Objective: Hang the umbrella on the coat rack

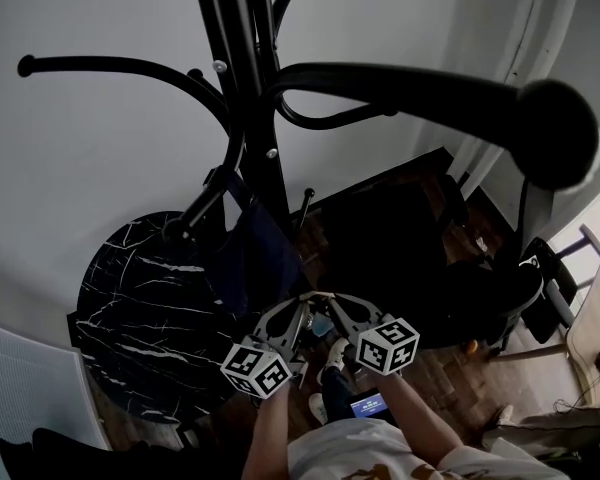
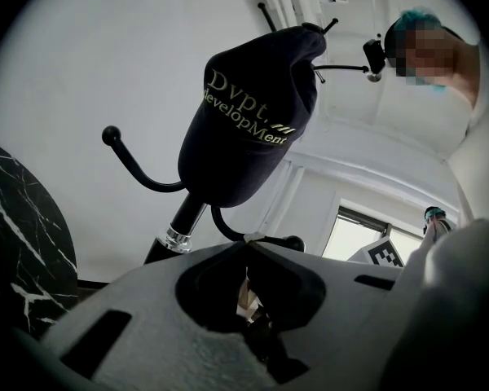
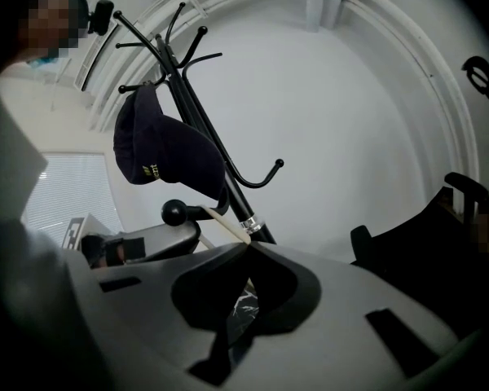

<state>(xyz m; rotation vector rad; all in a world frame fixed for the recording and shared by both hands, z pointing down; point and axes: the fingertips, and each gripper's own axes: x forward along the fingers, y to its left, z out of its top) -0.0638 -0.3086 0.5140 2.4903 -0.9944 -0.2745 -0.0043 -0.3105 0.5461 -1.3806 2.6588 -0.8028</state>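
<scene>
A black coat rack point(image 1: 265, 118) stands right in front of me, its curved arms ending in balls. A navy cap-like fabric piece point(image 2: 248, 120) with pale lettering hangs on it, also seen in the right gripper view point(image 3: 159, 157) and the head view point(image 1: 260, 253). My left gripper point(image 1: 302, 300) and right gripper point(image 1: 332, 298) meet tip to tip low by the pole, both shut on a thin pale strap point(image 3: 224, 222). The strap runs beside a ball-ended hook point(image 3: 174, 213). Whatever hangs from the strap is hidden under the grippers; I see no umbrella body clearly.
A round black marble table point(image 1: 140, 308) sits left of the rack's foot. A black chair point(image 1: 420, 258) stands to the right. One large ball-ended arm point(image 1: 555, 128) reaches close to my head. White wall lies behind, and a window point(image 2: 367, 235) is to the right.
</scene>
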